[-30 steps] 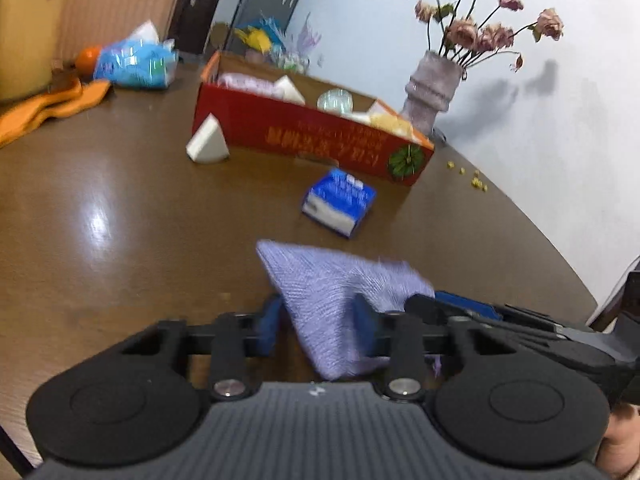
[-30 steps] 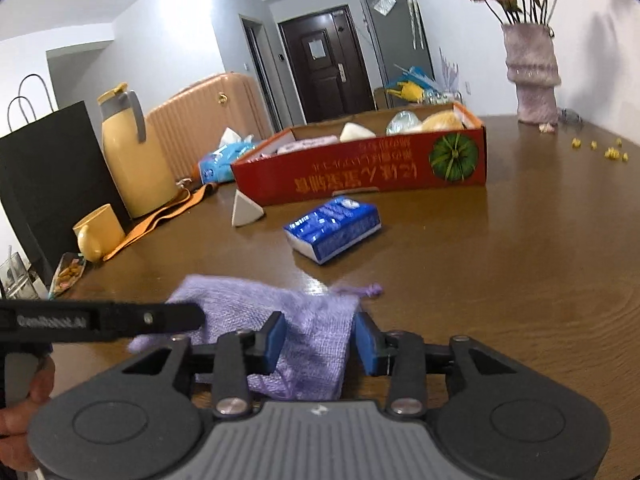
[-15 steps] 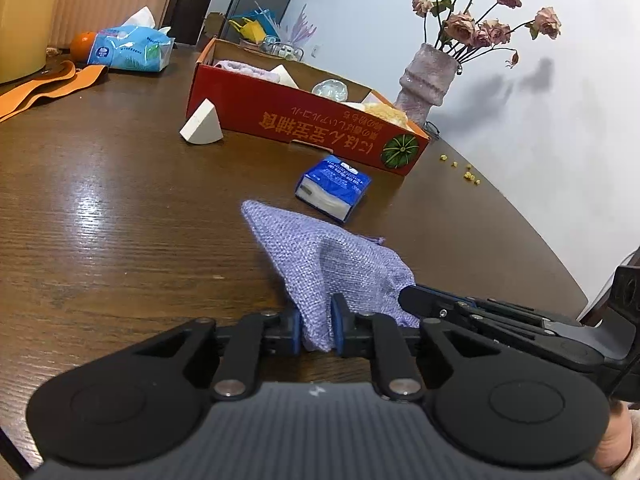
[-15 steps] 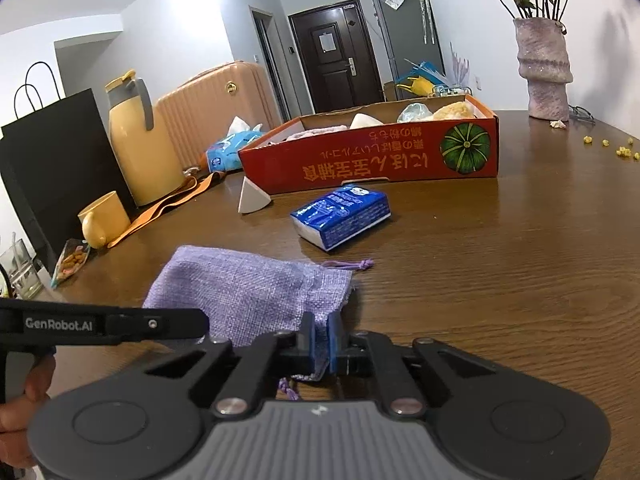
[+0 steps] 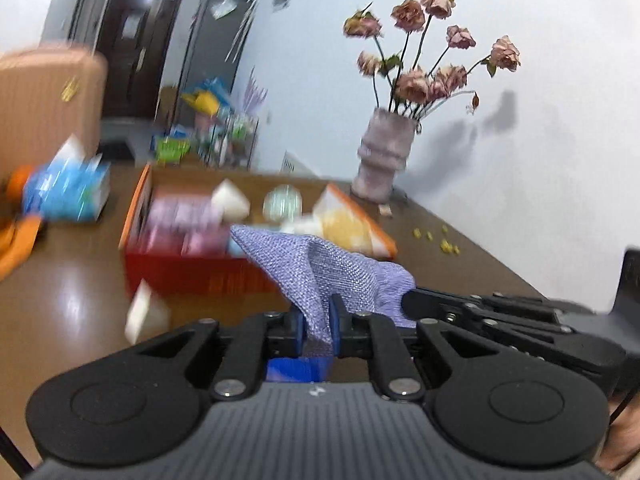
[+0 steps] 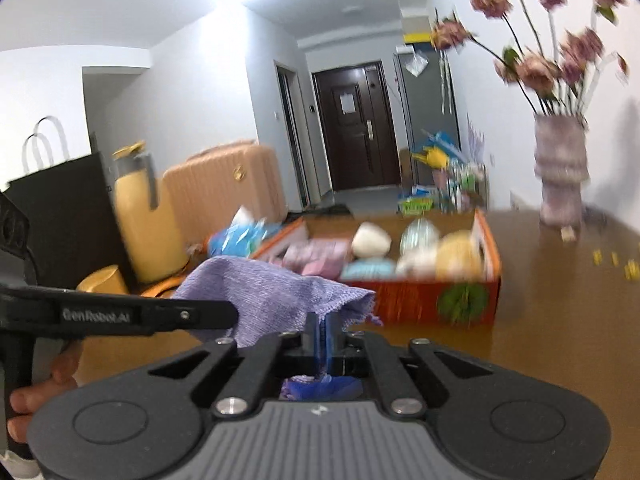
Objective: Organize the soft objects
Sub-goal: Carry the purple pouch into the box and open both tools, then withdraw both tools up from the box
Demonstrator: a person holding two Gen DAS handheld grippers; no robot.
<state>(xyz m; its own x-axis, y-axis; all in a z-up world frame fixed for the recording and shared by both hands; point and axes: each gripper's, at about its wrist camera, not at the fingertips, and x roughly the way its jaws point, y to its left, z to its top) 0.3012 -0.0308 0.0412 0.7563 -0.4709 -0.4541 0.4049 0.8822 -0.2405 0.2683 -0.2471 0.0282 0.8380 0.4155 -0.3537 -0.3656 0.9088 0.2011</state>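
A purple woven pouch [image 5: 320,268] hangs in the air between both grippers, lifted off the brown table. My left gripper [image 5: 318,328] is shut on one edge of it. My right gripper [image 6: 323,334] is shut on the other edge of the pouch [image 6: 260,288]. The red cardboard box [image 5: 192,272] stands just ahead, holding several soft items; it also shows in the right wrist view [image 6: 420,300]. A blue tissue pack [image 5: 296,368] lies on the table under the grippers, mostly hidden. The views are blurred.
A white wedge sponge [image 5: 146,314] lies in front of the box. A vase of dried roses [image 5: 384,160] stands behind the box at the right. A yellow jug [image 6: 140,220], a yellow cup [image 6: 104,280] and a black bag [image 6: 60,208] stand at the left.
Both grippers closed on the pouch, then lifted it off the table and carried it toward the red box, which now looks nearer.
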